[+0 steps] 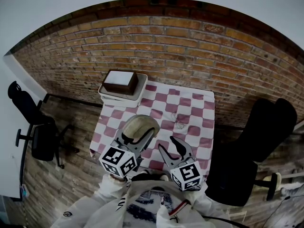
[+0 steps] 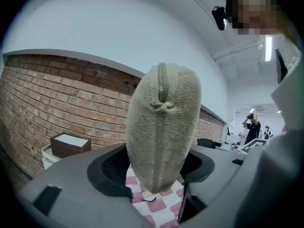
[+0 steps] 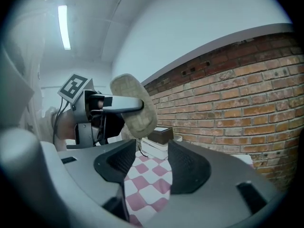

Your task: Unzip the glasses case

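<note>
My left hand-held gripper (image 1: 138,137) clamps the glasses case (image 2: 161,137); right hand-held gripper (image 1: 170,148) apart, empty; zip (image 2: 162,82) seemingly still shut, unzipping outstanding.

Lower end of the beige knitted oval glasses case (image 2: 161,127) hidden between the jaws of the left gripper (image 2: 159,170), distant standing person (image 2: 251,125) too small to make out

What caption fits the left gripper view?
Left hand-held gripper holds the beige glasses case upright, zipper facing the camera, brick wall behind.
</note>
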A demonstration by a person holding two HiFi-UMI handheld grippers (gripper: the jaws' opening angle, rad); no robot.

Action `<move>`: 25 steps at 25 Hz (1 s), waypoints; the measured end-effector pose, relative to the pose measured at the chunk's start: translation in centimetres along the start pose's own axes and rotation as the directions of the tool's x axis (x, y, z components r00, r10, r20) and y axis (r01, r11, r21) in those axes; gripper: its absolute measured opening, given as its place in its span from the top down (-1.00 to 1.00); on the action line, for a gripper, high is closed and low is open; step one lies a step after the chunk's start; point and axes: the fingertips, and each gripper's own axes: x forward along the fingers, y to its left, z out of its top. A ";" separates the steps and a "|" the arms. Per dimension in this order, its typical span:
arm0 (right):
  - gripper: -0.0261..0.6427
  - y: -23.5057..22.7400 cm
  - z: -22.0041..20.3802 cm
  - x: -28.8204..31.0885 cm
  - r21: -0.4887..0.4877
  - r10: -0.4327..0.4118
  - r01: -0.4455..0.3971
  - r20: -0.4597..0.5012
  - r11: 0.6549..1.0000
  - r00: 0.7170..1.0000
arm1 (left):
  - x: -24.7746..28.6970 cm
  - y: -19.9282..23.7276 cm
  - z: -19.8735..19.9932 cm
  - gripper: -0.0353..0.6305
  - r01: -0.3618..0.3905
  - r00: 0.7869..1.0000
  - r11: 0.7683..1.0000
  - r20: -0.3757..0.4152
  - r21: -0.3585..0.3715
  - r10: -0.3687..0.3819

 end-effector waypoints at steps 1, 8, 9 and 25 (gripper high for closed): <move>0.32 0.1 -0.1 0.1 -0.002 0.003 -0.003 -0.006 1.000 1.000 | 0.1 -0.1 0.0 0.04 0.004 1.000 1.000 -0.001 -0.004 -0.004; 0.32 0.8 -0.7 0.9 -0.008 0.030 -0.030 -0.021 1.000 0.999 | 0.3 -0.8 0.2 0.04 0.019 1.000 1.000 0.005 -0.019 -0.019; 0.32 0.9 -0.8 1.0 -0.009 0.033 -0.033 -0.021 0.999 0.999 | 0.4 -0.8 0.2 0.04 0.019 1.000 1.000 0.005 -0.022 -0.019; 0.32 1.4 -1.7 2.0 -0.014 0.040 -0.041 -0.044 0.999 0.998 | 0.7 -2.3 0.1 0.04 0.056 0.998 0.997 0.005 -0.058 -0.056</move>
